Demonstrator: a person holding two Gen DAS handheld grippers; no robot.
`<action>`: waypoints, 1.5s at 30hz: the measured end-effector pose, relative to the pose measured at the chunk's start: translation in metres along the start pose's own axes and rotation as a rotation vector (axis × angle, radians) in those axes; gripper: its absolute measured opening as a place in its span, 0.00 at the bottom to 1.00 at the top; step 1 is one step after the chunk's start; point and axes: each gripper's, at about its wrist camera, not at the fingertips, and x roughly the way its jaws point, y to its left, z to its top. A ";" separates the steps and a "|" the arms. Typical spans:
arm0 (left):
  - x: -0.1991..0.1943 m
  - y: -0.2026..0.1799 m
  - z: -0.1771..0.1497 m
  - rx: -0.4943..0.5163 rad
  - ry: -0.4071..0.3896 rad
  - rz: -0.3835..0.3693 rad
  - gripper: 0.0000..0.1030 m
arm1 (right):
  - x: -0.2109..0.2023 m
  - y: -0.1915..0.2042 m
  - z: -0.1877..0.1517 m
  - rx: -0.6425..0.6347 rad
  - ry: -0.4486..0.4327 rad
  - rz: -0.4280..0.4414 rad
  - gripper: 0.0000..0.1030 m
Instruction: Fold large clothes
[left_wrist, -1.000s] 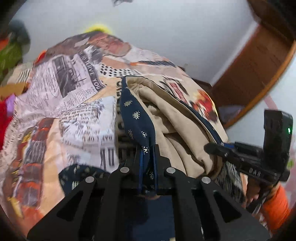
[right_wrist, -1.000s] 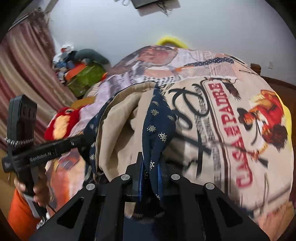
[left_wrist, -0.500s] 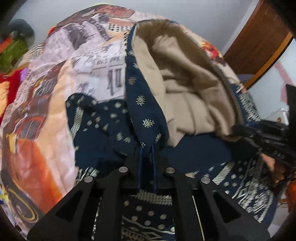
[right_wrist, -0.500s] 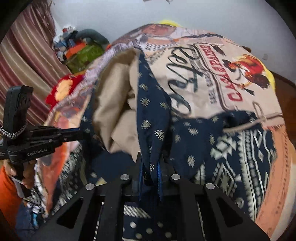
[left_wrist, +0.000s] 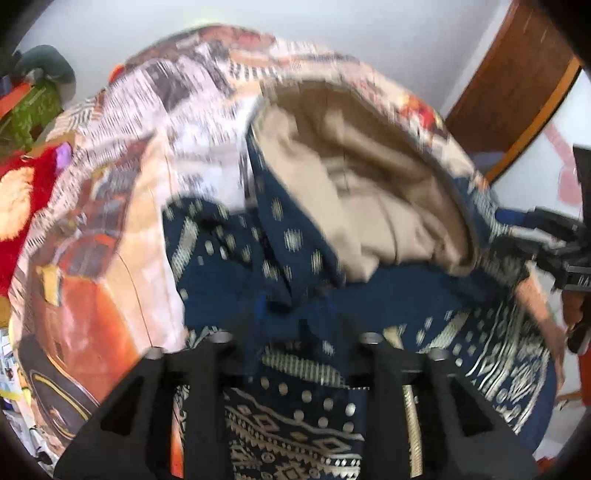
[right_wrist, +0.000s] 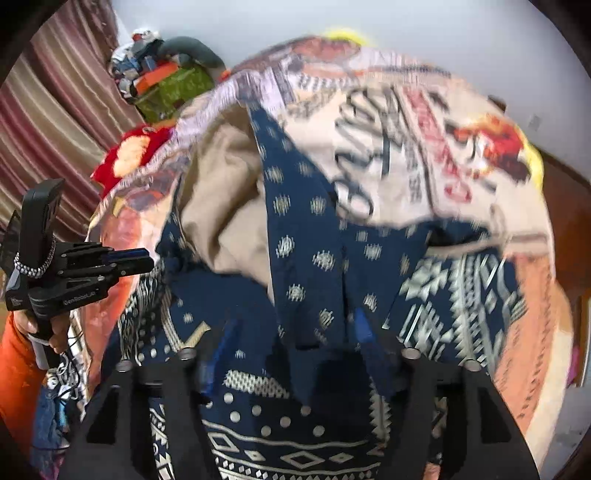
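Observation:
A large navy garment with cream tribal print and tan lining (left_wrist: 369, 192) lies on the bed, its top half folded toward me; it also shows in the right wrist view (right_wrist: 317, 258). My left gripper (left_wrist: 295, 310) is open, and the navy folded edge rests loose between its fingers. My right gripper (right_wrist: 291, 332) is open too, with the garment's edge slack between its fingers. The left gripper also shows at the left in the right wrist view (right_wrist: 140, 258). The right gripper shows at the right edge of the left wrist view (left_wrist: 532, 221).
The bed carries a printed newspaper-and-rooster cover (right_wrist: 424, 129). A red plush item (left_wrist: 18, 199) and a pile of green and orange things (right_wrist: 166, 81) lie at the bed's far left. A wooden door (left_wrist: 517, 74) stands at the right. Striped curtains (right_wrist: 48, 110) hang on the left.
Both grippers, shut on the navy edge earlier, have opened and let it go. The folded half has come down onto the lower half of the garment. The frames are blurred by motion.

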 end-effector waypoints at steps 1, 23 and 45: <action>-0.005 0.002 0.006 -0.012 -0.027 0.001 0.45 | -0.004 0.001 0.005 -0.011 -0.019 -0.002 0.66; 0.085 0.036 0.102 -0.200 -0.012 0.024 0.08 | 0.091 -0.010 0.093 0.177 -0.030 0.090 0.26; -0.038 -0.042 -0.016 0.160 -0.104 0.028 0.07 | -0.026 0.049 -0.026 -0.103 -0.091 0.065 0.11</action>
